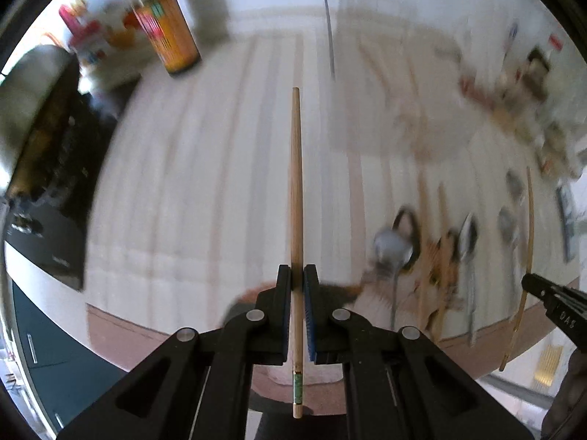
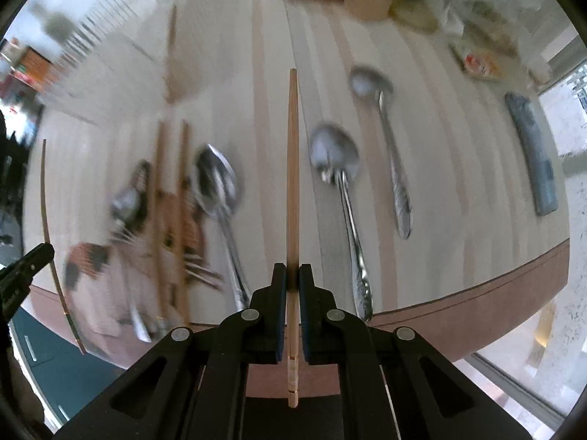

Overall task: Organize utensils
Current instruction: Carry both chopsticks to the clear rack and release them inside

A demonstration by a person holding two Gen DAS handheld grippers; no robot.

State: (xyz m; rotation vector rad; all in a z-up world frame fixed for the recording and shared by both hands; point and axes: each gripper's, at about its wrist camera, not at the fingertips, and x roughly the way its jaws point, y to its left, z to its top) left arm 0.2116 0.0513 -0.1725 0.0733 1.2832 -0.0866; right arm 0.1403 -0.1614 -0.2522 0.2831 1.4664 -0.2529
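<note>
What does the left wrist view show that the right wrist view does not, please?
Only the left wrist view shows the orange-labelled bottle standing on the table and the left tongs shut on a chopstick with a green band. Only the right wrist view shows the dark flat case near the table's far edge and the right tongs shut on a plain chopstick. Both show the striped table and blurred spoons lying on it.
</note>
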